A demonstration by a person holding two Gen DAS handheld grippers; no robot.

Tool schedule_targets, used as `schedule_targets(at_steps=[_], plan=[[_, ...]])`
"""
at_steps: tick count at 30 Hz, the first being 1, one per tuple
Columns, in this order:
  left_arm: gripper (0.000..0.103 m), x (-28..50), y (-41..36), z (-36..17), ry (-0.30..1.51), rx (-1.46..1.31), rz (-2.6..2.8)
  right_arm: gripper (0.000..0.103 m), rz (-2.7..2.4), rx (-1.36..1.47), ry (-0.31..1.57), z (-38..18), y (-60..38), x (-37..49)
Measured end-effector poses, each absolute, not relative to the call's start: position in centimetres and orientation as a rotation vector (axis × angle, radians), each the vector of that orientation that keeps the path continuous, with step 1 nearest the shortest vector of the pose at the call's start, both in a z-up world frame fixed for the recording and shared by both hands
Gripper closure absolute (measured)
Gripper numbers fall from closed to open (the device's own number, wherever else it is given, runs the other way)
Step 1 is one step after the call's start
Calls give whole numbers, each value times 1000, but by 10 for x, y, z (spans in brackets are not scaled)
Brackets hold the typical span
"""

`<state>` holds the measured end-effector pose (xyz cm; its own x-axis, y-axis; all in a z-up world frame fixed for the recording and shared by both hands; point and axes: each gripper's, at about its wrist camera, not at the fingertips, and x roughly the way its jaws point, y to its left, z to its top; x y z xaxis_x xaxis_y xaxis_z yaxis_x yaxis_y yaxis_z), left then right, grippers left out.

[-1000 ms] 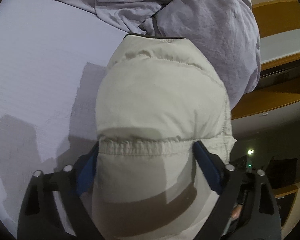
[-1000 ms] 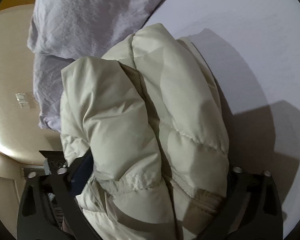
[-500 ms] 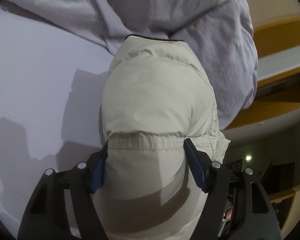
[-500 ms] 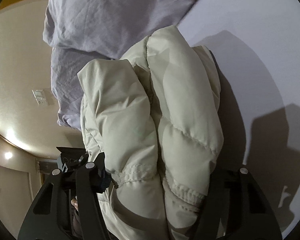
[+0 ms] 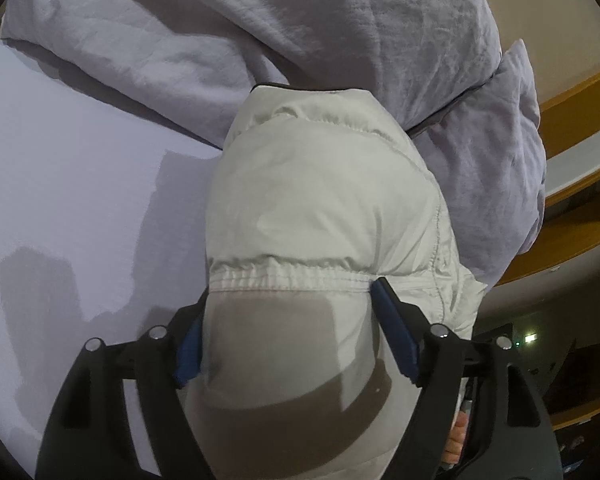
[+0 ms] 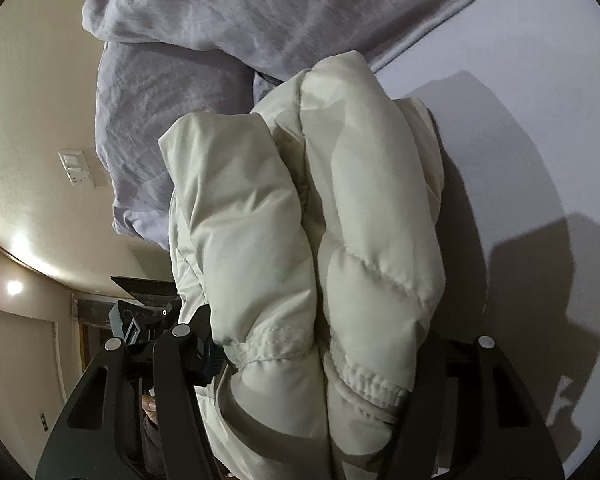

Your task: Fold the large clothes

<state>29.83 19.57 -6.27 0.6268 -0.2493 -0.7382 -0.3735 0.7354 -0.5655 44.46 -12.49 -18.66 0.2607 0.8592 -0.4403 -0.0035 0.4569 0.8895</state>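
Note:
A cream puffer jacket (image 5: 320, 208) is bunched into a thick fold and held above the pale bed sheet (image 5: 68, 184). My left gripper (image 5: 292, 320) is shut on the jacket near its elastic hem, blue pads (image 5: 394, 332) pressing both sides. In the right wrist view the jacket (image 6: 308, 216) hangs in two padded rolls. My right gripper (image 6: 324, 356) is shut on the jacket by its gathered seam; its right finger is hidden behind the fabric.
A crumpled lilac duvet (image 5: 340, 24) and pillow (image 6: 156, 120) lie at the far side of the bed, touching the jacket's far end. Wooden shelving (image 5: 580, 128) stands right of the bed. A cream wall with a switch plate (image 6: 74, 166) is at the left.
Both grippers have narrowed their hold on the jacket and lifted it closer to the duvet. The jacket's rolls hang more upright in the right wrist view.

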Motion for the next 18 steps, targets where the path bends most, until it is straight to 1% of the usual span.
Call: schedule_targets(at_steps=[2, 4, 5, 8, 13, 18], plan=[[22, 299, 196, -62, 918, -753, 96, 30, 681, 887, 1174, -182, -124, 446], [21, 297, 196, -59, 915, -738, 116, 26, 638, 831, 1177, -172, -128, 446], [21, 296, 197, -54, 907, -717, 134, 22, 621, 808, 1179, -168, -130, 446], [20, 292, 196, -37, 851, -628, 205, 17, 567, 724, 1167, -152, -139, 446], [16, 295, 179, -9, 763, -470, 262, 16, 459, 584, 1070, -122, -139, 450], [15, 312, 142, 2, 731, -326, 253, 18, 374, 406, 943, -86, -115, 455]])
